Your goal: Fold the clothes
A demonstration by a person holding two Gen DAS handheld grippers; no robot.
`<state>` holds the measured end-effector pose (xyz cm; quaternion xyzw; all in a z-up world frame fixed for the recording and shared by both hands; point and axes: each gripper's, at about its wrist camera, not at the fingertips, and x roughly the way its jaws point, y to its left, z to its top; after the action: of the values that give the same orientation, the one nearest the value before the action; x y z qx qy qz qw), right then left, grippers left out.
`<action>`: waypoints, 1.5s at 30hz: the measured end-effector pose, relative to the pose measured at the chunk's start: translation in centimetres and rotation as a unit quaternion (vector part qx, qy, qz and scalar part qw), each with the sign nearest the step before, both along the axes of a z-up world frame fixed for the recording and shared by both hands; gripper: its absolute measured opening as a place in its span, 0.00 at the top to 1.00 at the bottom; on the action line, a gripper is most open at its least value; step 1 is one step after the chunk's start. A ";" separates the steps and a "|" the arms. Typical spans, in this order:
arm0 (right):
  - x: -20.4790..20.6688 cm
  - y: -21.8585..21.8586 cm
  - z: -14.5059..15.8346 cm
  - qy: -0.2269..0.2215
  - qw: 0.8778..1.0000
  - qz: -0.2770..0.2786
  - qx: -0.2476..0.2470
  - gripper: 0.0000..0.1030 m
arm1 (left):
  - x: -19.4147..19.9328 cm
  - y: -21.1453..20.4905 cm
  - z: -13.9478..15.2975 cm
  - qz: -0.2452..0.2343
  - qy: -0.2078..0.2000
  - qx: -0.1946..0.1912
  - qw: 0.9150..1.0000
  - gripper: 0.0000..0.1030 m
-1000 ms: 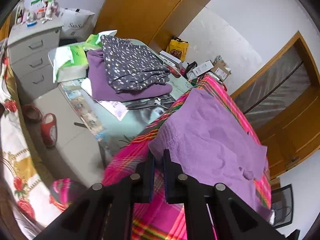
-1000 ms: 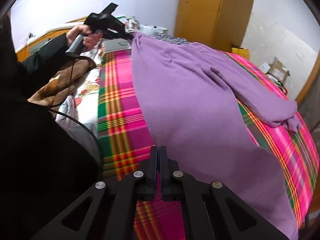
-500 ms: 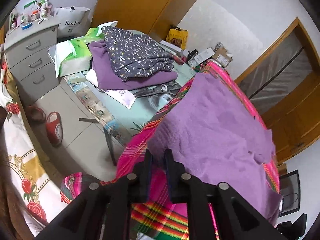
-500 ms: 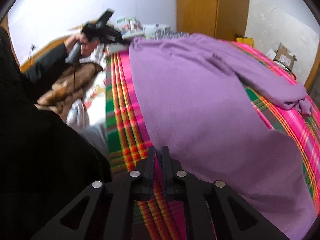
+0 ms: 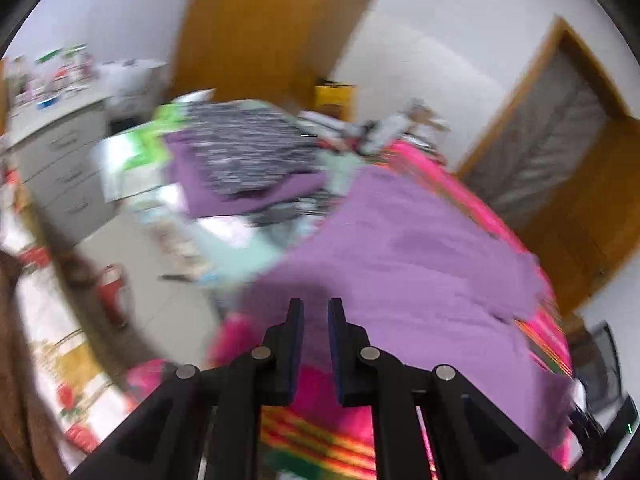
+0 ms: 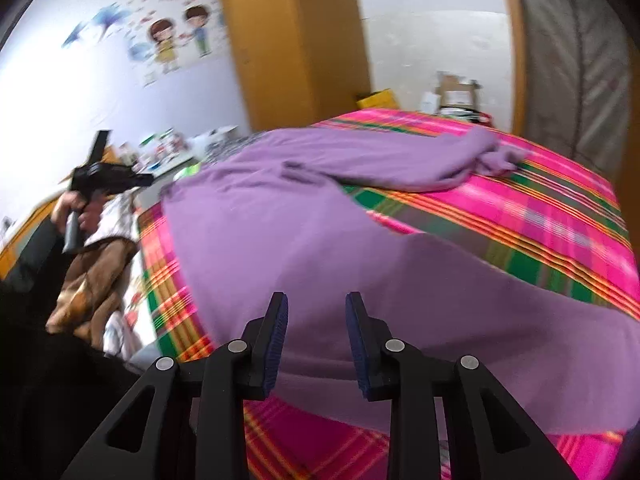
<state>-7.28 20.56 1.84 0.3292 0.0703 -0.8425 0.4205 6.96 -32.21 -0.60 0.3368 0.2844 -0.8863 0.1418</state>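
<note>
A purple long-sleeved garment (image 5: 400,248) lies spread flat on the pink plaid blanket (image 5: 312,432) of a bed. My left gripper (image 5: 316,308) hovers over the garment's near corner. Its jaws are closing with a narrow gap, and no cloth is pinched between them; this view is blurred. In the right wrist view the garment (image 6: 300,240) fills the middle, with one sleeve (image 6: 460,156) stretched toward the far right. My right gripper (image 6: 316,304) hangs over the near hem, its jaws opening wide with the cloth beneath them, not gripped. The left gripper (image 6: 108,178) shows at the far left, held in a hand.
A low table beside the bed carries a stack of folded clothes (image 5: 244,160). Grey drawers (image 5: 60,148) and a red slipper (image 5: 112,284) stand at the left. A brown garment (image 6: 92,280) lies past the bed's left edge. The plaid blanket (image 6: 520,216) shows bare at the right.
The left jaws let go of the garment's corner and drew back, blurring the view. The right jaws went from shut to wide apart, and that hand rolled and shifted over the hem.
</note>
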 end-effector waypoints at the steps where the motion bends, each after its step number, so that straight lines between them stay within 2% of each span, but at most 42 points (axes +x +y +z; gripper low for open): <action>1: -0.3 0.6 0.1 -0.002 1.000 -0.016 -0.008 0.70 | -0.8 0.7 -0.3 -0.015 -0.004 0.000 1.000 0.89; 3: -0.9 2.1 0.3 -0.010 0.998 -0.051 -0.029 0.70 | -2.4 1.2 -1.6 -0.031 -0.028 0.004 0.999 0.89; 5: -1.5 4.2 0.3 -0.021 0.994 -0.097 -0.048 0.69 | -3.3 0.6 -3.3 -0.020 -0.057 0.015 0.998 0.89; 6: -1.8 5.4 0.3 -0.026 0.991 -0.124 -0.054 0.69 | -3.4 0.5 -3.5 -0.015 -0.063 0.015 0.998 0.93; 10: -2.6 10.4 -0.6 -0.057 0.971 -0.221 -0.069 0.68 | -3.4 1.2 -2.7 -0.008 -0.058 -0.001 0.998 0.94; 14: -2.8 13.5 -2.2 -0.099 0.950 -0.285 -0.077 0.68 | -4.5 5.4 -1.2 -0.061 -0.036 -0.024 0.997 0.94; 17: -2.7 15.3 -3.3 -0.125 0.935 -0.321 -0.089 0.68 | -5.7 9.1 -0.6 -0.113 -0.022 -0.027 0.993 0.94; 21: -2.3 17.1 -3.7 -0.131 0.918 -0.361 -0.094 0.68 | -7.6 15.3 -0.4 -0.197 -0.015 -0.039 0.980 0.94; 27: -2.9 20.2 -4.0 -0.128 0.892 -0.428 -0.073 0.68 | -9.4 23.0 -1.1 -0.299 -0.016 -0.049 0.953 0.94; 31: -3.9 22.2 -4.2 -0.136 0.877 -0.453 -0.091 0.68 | -9.6 27.7 -1.7 -0.355 -0.023 -0.050 0.933 0.94; 35: -5.1 24.2 -4.3 -0.151 0.864 -0.465 -0.121 0.67 | -8.9 31.7 -1.8 -0.412 -0.023 -0.060 0.909 0.94; 38: -6.2 25.7 -5.0 -0.174 0.851 -0.477 -0.135 0.66 | -8.7 33.6 -1.5 -0.438 -0.017 -0.063 0.896 0.94; 41: -7.7 26.7 -6.4 -0.215 0.841 -0.464 -0.177 0.65 | -8.8 34.6 -1.4 -0.447 -0.017 -0.066 0.892 0.94; 43: -8.4 26.9 -6.7 -0.218 0.841 -0.459 -0.188 0.65 | -8.9 34.8 -1.2 -0.447 -0.018 -0.066 0.892 0.94; 45: -8.3 27.1 -6.3 -0.200 0.842 -0.463 -0.191 0.84 | -9.2 34.6 -1.1 -0.443 -0.018 -0.065 0.894 0.94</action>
<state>-15.61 47.69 -4.46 0.3983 -0.3381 -0.8517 0.0404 -2.22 2.37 -1.72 0.4338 0.0445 -0.8676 -0.2388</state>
